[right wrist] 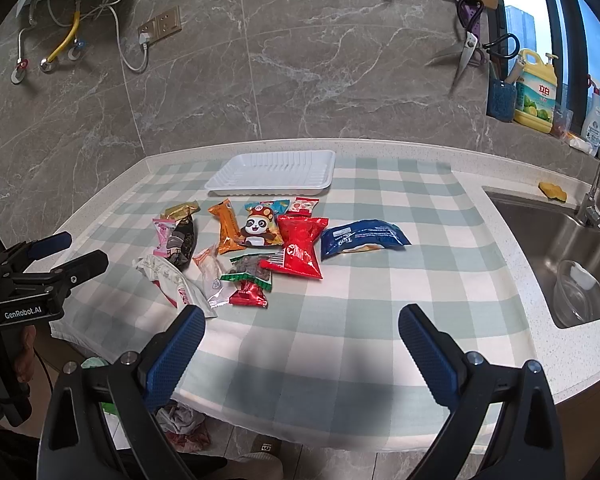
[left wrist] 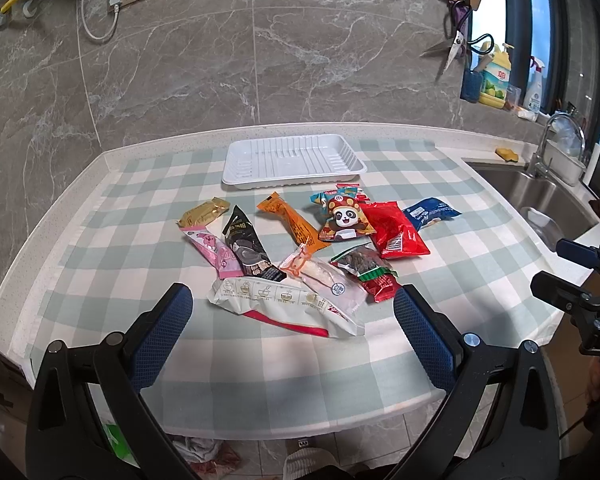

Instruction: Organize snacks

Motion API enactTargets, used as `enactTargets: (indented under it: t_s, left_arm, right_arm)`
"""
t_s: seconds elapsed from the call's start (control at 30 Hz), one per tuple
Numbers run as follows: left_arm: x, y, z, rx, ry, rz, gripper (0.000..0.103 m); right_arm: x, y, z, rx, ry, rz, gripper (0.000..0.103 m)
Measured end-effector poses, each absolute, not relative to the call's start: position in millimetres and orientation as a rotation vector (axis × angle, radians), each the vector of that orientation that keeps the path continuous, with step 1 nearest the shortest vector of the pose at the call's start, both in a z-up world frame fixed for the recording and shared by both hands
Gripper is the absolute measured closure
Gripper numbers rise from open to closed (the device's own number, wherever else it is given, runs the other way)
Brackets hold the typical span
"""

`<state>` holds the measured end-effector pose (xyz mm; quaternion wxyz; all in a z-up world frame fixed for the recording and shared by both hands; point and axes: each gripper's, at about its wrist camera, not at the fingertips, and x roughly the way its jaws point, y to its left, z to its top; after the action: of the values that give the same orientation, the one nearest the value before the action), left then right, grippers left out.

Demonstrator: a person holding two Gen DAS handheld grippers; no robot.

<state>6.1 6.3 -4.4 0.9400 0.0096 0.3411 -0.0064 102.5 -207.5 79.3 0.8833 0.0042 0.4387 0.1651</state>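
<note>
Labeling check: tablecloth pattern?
Pale green and white check; clearest on the tablecloth in the right wrist view.

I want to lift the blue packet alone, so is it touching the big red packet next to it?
Cannot tell. In the right wrist view the blue packet edge meets the red packet with no clear gap; the left wrist view shows overlap, not contact.

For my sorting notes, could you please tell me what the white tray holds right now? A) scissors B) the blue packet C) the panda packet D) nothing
D: the white tray stands bare behind the snacks, with the panda packet and blue packet on the checked cloth.
</note>
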Motion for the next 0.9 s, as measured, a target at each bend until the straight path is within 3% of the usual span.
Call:
enactTargets:
  t_s: [0.9]
  left_arm:
    - [-0.8,9.1,-3.3,0.014,0.692,-0.014,0.001]
  right_arm:
    - [98.2,-199.6,79.0,0.007,0.913,0.346,0.003]
